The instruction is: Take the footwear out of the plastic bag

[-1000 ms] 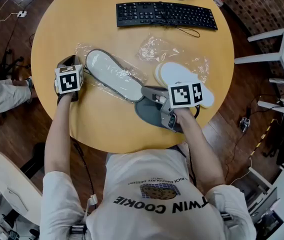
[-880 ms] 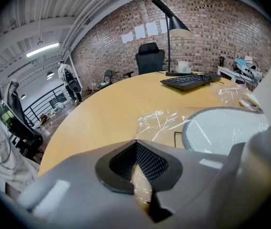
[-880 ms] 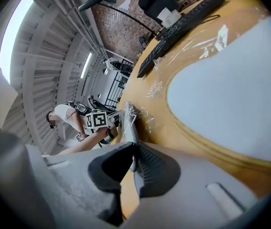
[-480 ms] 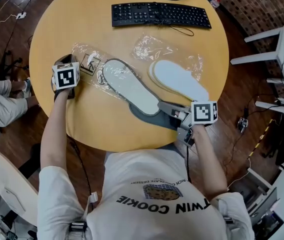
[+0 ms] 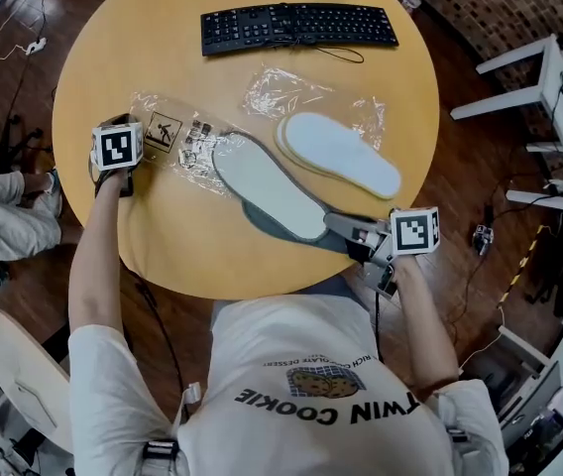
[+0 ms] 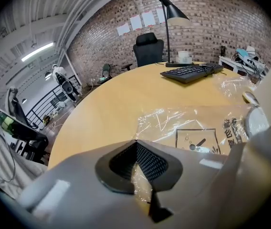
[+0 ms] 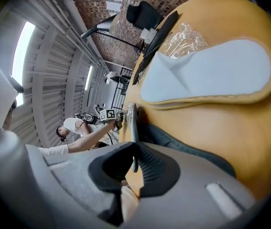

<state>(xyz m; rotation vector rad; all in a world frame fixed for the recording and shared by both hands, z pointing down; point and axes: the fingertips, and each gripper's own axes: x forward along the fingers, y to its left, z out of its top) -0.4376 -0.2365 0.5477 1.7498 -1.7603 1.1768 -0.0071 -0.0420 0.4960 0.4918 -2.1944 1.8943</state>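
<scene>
1. The left gripper [image 6: 141, 171] is at the left edge of the round wooden tabletop [image 5: 182, 251]. Its jaws are pressed together on a fold of the clear plastic bag [image 5: 177, 137].
2. The bag lies flat on the tabletop and runs from those jaws toward the middle, with its printed warning label facing up.
3. The right gripper [image 5: 349, 230] is at the near right edge of the tabletop. Its jaws are almost closed and clamp the thin heel rim of a slipper [image 5: 267, 186].
4. This slipper has a grey sole and a white insole, and it lies slanted between the two grippers. Most of it is clear of the bag. Its toe is at the bag's open mouth, and I cannot tell whether the tip is inside the film.
5. A second slipper [image 5: 339, 154], white with a pale yellow edge, lies just beside the first on its far right side. It rests partly on a second, crumpled clear bag [image 5: 286, 89].
6. A black keyboard [image 5: 296, 28] lies across the far side of the tabletop, well apart from both slippers
</scene>
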